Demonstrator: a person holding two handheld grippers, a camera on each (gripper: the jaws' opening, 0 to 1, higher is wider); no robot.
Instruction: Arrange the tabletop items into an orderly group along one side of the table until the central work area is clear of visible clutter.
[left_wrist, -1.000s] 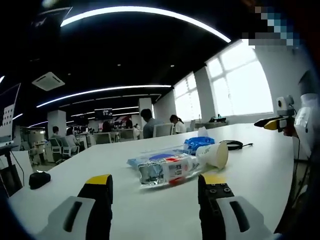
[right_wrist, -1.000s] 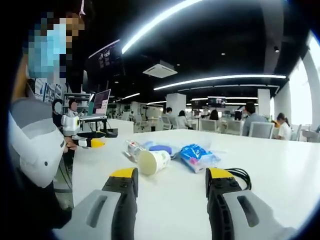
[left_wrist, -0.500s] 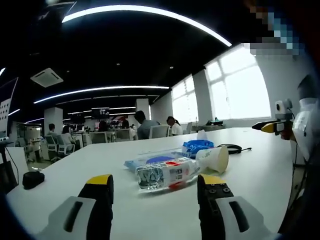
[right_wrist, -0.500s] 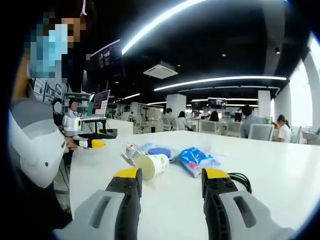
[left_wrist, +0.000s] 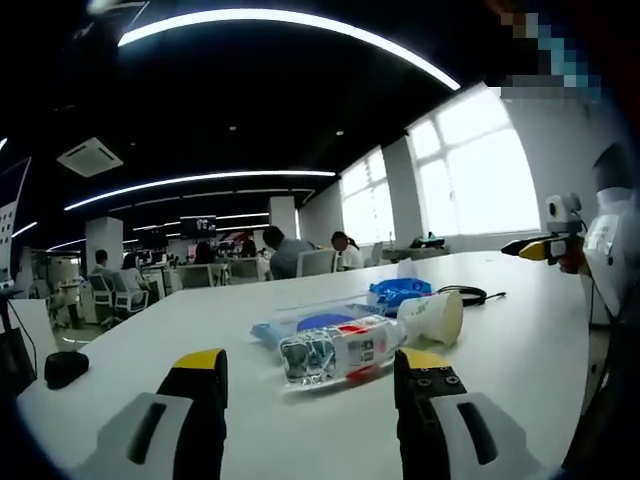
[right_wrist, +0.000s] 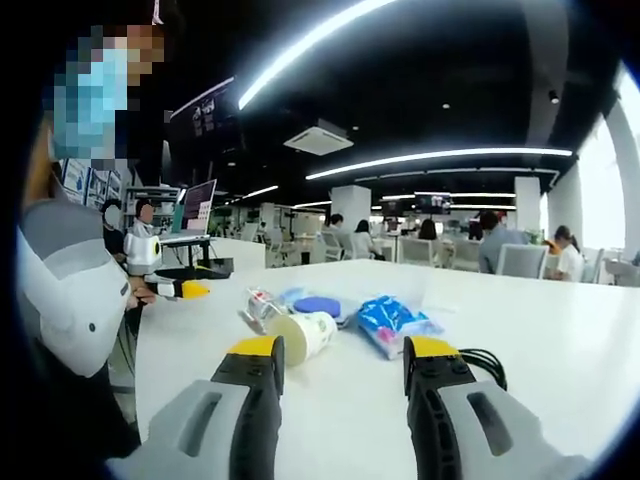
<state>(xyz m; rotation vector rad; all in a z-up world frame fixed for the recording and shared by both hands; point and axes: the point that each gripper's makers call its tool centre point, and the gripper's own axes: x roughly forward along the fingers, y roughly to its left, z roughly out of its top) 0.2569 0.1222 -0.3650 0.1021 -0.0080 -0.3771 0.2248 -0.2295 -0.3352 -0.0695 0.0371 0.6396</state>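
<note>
We see both claws with jaws apart, holding nothing — the left gripper (left_wrist: 312, 372) faces a water bottle (left_wrist: 340, 350) lying on its side on the white table (left_wrist: 500, 350), touching a tipped paper cup (left_wrist: 436, 316). Behind them lie 2 blue packets, perhaps wipes (left_wrist: 398, 290). The right gripper (right_wrist: 343, 356) hovers near the cup.

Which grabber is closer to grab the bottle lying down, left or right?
Probably the left gripper. The water bottle lies just ahead of its open jaws. From the right gripper, the paper cup sits in front and the bottle lies behind it.
</note>
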